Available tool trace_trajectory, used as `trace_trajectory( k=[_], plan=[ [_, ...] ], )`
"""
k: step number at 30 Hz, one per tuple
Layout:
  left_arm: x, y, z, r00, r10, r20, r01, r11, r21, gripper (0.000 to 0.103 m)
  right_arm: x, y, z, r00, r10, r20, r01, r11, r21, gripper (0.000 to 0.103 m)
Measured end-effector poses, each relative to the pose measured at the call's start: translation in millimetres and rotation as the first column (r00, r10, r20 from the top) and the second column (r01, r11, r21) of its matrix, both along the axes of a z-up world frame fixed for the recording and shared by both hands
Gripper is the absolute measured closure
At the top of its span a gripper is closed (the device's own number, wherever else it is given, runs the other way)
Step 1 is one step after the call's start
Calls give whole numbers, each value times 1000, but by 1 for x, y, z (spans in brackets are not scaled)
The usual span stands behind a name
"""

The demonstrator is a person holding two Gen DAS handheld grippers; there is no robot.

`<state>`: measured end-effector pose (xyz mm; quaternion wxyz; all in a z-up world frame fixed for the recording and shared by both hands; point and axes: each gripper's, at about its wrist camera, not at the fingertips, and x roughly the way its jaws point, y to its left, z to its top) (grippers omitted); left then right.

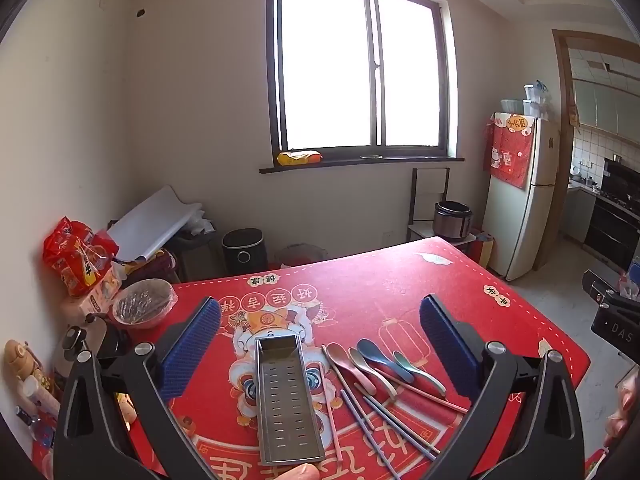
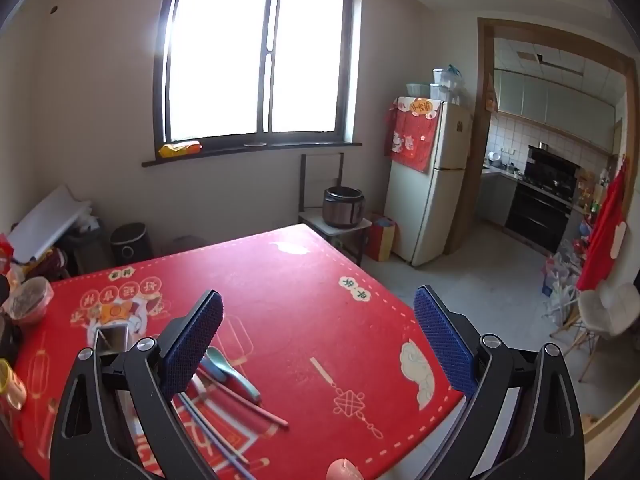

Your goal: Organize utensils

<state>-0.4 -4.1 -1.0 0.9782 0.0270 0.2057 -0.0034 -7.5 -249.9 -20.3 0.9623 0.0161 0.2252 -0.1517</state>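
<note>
A perforated steel utensil holder (image 1: 289, 396) lies on its side on the red table mat (image 1: 380, 284), between the fingers of my left gripper (image 1: 320, 342), which is open and hovers above it. Right of the holder lie several pastel spoons (image 1: 374, 362) and several chopsticks (image 1: 384, 420), loosely crossed. My right gripper (image 2: 318, 338) is open with nothing in it, over the mat (image 2: 320, 300). Its left finger hides most of the spoons (image 2: 230, 372) and chopsticks (image 2: 244, 404); the holder (image 2: 114, 338) shows behind it.
A covered bowl (image 1: 142, 302), red snack bags (image 1: 78, 258), a bottle and small items crowd the table's left edge. The table's right edge (image 2: 432, 344) drops to the floor. A white chair (image 2: 604, 312) stands right; fridge (image 2: 430, 180) and rice cooker (image 2: 344, 206) stand beyond.
</note>
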Motion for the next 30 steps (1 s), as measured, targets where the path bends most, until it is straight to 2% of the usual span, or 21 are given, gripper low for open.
trace_trajectory(
  k=[30],
  plan=[
    [-6, -5, 3, 1000, -24, -2, 24, 1000, -3, 5, -3, -3, 1, 1000, -5, 8, 5, 1000, 5, 10]
  ],
)
